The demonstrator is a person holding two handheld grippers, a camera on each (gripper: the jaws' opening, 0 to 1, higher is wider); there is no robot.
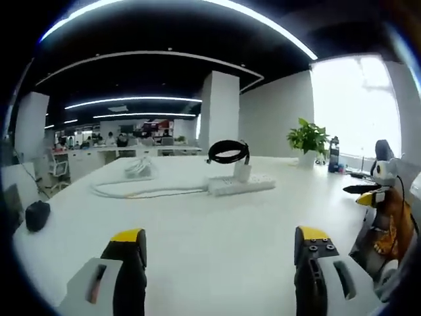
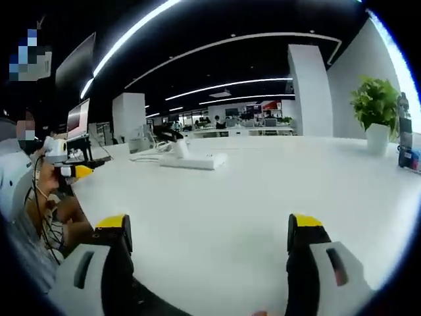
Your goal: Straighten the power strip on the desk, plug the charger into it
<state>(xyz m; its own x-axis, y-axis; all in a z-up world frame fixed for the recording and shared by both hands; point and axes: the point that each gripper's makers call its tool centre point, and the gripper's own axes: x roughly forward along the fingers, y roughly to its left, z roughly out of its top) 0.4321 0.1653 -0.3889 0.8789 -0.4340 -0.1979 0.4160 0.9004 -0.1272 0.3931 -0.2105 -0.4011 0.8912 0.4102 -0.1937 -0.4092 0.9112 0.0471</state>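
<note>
Charger point(image 1: 241, 170) stands plugged in power strip point(image 1: 242, 184), potted plant point(image 1: 308, 141) beyond; both grippers' jaws open, empty.

Open-plan office with a dark ceiling crossed by long curved light strips point(image 1: 177, 6). A broad white desk point(image 1: 217, 230) spans the lower frame. A white square pillar point(image 1: 220, 108) stands at centre, a bright window point(image 1: 355, 105) at right, with a potted green plant point(image 1: 307, 141) beside it. Rows of workstations point(image 1: 99, 148) line the far left.
</note>
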